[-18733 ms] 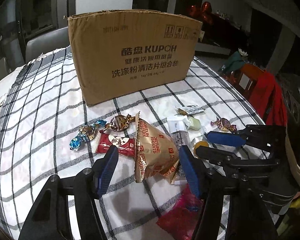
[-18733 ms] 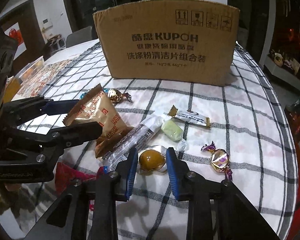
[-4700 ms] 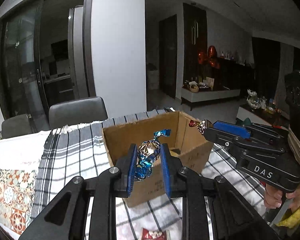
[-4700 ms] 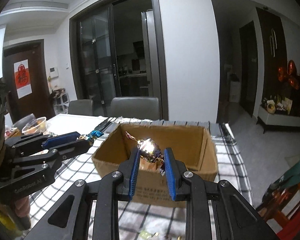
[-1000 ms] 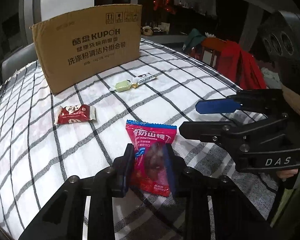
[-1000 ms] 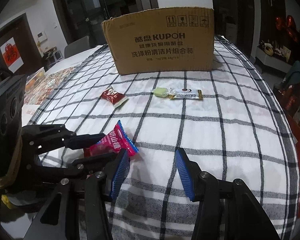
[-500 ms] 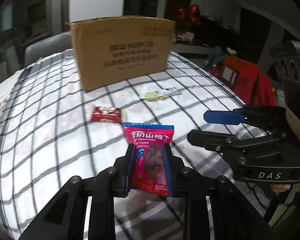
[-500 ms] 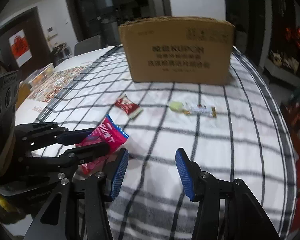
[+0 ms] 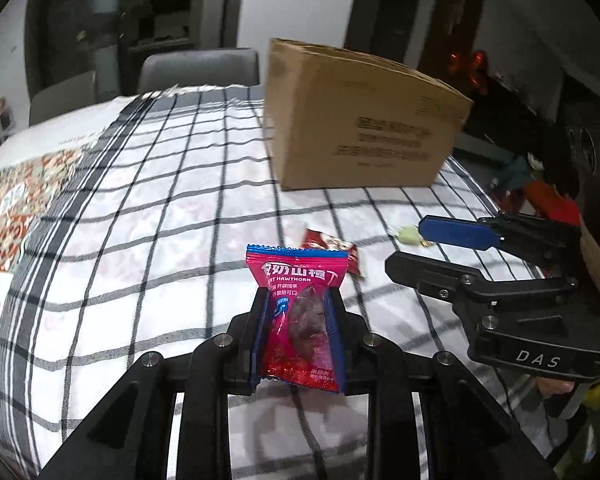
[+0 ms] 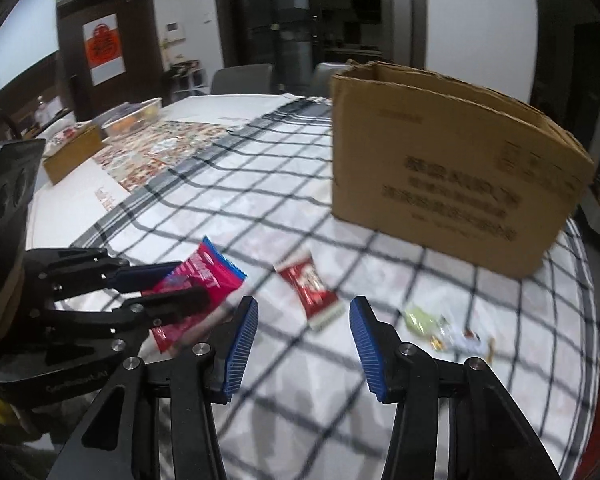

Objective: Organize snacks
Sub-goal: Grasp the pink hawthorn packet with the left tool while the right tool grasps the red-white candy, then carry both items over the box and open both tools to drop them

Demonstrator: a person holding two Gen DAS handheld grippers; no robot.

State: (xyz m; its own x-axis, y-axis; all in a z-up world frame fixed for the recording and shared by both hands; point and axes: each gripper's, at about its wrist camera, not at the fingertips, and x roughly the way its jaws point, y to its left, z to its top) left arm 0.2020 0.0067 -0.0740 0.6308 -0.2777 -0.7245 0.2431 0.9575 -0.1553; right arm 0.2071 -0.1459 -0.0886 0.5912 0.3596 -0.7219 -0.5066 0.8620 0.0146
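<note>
My left gripper (image 9: pixel 298 300) is shut on a pink hawthorn snack packet (image 9: pixel 300 312) and holds it above the checked tablecloth; the packet also shows in the right wrist view (image 10: pixel 198 280). My right gripper (image 10: pixel 302 320) is open and empty, low over the table, and shows in the left wrist view (image 9: pixel 416 244) to the right. A small red candy packet (image 10: pixel 310 284) lies just beyond its fingers. A green candy (image 10: pixel 420 318) and a white-gold bar (image 10: pixel 466 338) lie to the right. The open cardboard box (image 10: pixel 440 168) stands behind.
The checked tablecloth (image 9: pixel 160 208) covers a round table. A patterned mat (image 10: pixel 156 160), a small wooden box (image 10: pixel 72 154) and a clear food container (image 10: pixel 134 114) lie far left. Grey chairs (image 9: pixel 198 70) stand behind the table.
Both grippers have swung left and risen slightly; the box now sits to the right in both views. The left gripper still holds the pink packet. The right stays open.
</note>
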